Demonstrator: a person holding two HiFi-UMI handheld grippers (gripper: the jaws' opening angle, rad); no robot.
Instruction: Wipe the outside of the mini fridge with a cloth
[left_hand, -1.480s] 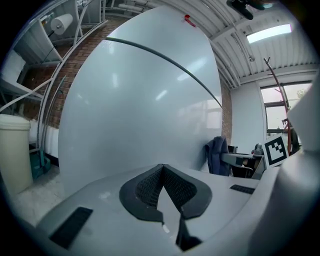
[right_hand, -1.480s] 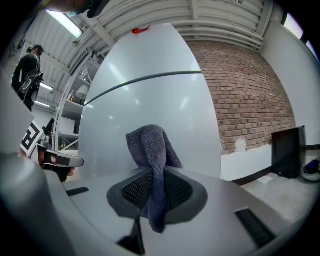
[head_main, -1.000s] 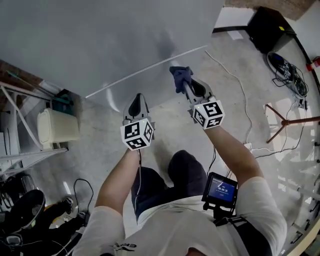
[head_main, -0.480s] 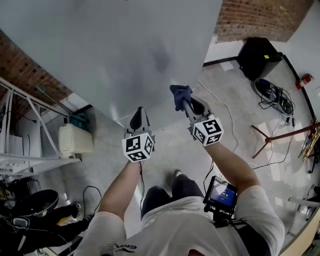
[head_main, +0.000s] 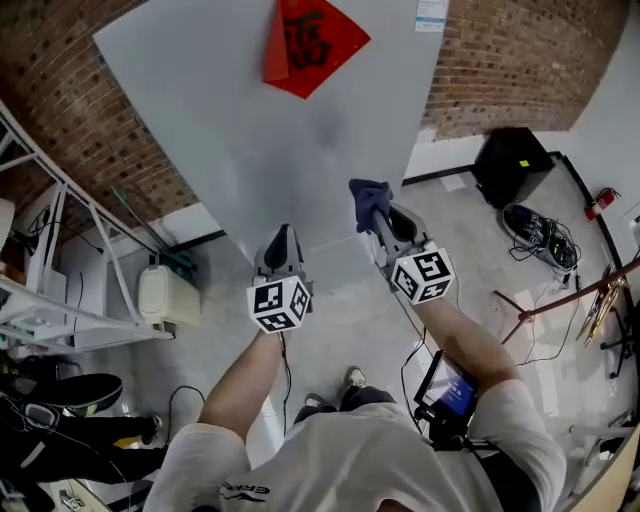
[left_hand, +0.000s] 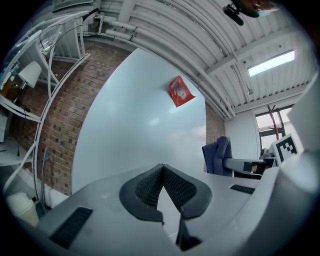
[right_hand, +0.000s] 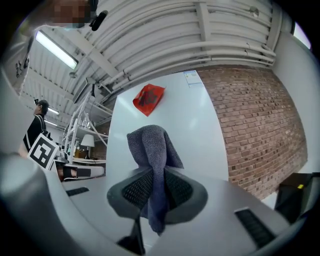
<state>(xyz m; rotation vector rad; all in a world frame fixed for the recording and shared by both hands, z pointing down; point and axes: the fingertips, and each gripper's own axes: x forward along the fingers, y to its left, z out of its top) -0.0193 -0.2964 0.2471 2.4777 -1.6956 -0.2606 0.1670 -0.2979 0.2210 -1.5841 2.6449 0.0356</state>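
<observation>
A brick wall and a bare concrete floor frame the mini fridge. Its pale front stands before us, a red paper square stuck near the top. We hold the right tool clamped on a blue-grey cloth, the bunched end poking past the tips toward the panel — so that fabric, not plastic, would meet it, we judge. Whether it touches we cannot tell. The left tool hangs beside it, jaws together on nothing. A white plastic canister stands on the floor at left — its contents hidden.

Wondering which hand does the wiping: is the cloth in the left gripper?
No, the left gripper has its jaws together with nothing between them; the blue cloth is pinched in the right gripper.
</observation>
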